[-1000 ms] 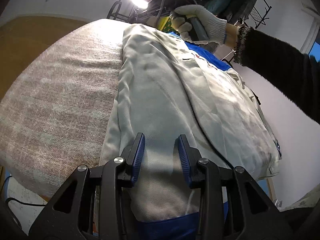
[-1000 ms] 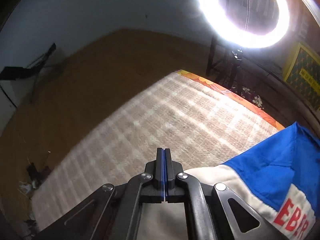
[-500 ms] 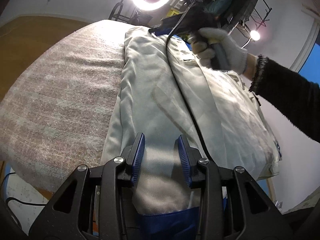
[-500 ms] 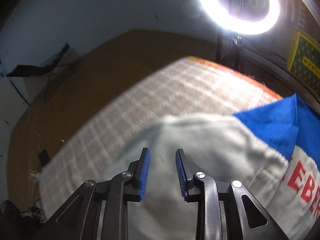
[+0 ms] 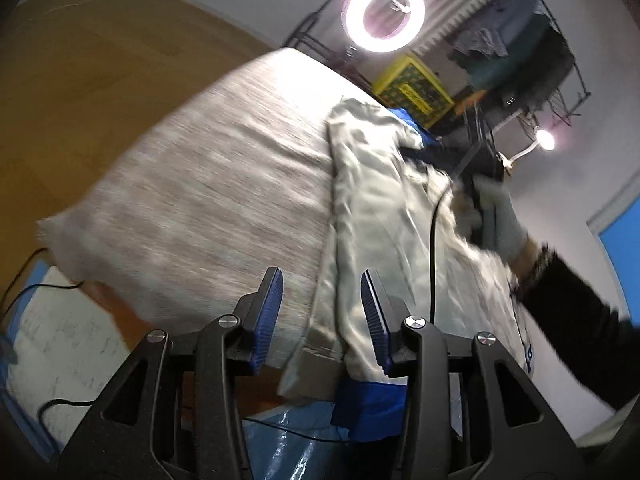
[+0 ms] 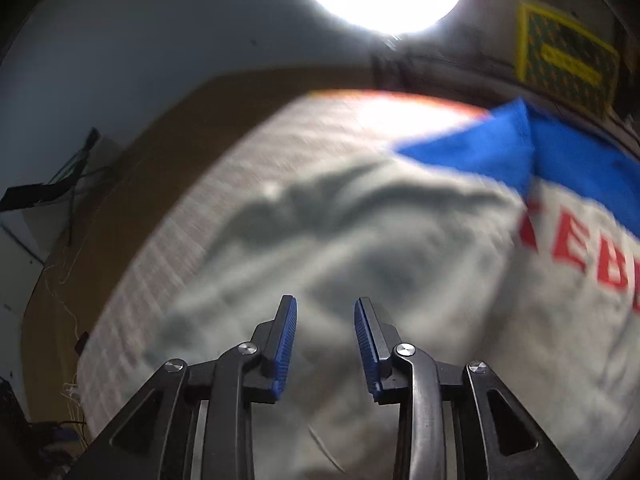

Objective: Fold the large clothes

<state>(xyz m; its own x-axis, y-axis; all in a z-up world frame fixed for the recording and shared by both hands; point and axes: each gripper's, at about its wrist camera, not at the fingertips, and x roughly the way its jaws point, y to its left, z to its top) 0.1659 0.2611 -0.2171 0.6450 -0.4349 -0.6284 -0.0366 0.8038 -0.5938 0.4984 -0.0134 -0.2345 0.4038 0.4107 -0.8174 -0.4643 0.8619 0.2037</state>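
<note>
A large pale grey jacket (image 5: pixel 380 200) with blue trim lies lengthwise on the checked blanket (image 5: pixel 220 180). My left gripper (image 5: pixel 320 276) hovers over the jacket's near left edge. Its jaws are opening and the pads press on nothing. In the right wrist view the jacket (image 6: pixel 440 260) shows a blue panel (image 6: pixel 500 148) and red letters (image 6: pixel 580 248). My right gripper (image 6: pixel 325 300) is open above the pale cloth, with nothing between its fingers. A gloved hand (image 5: pixel 500 220) on a black sleeve (image 5: pixel 568 312) carries that gripper over the jacket's far right part.
A black cable (image 5: pixel 434 240) trails across the jacket. A ring light (image 5: pixel 384 12) stands beyond the far end, with a yellow crate (image 5: pixel 412 88) and a rack of hanging clothes (image 5: pixel 520 48) beside it. The blanket's left edge (image 6: pixel 168 240) drops to a brown floor.
The right gripper went from shut to open and moved from the blanket onto the jacket. The gloved hand came nearer along the jacket. The left gripper shifted left and its jaws widened.
</note>
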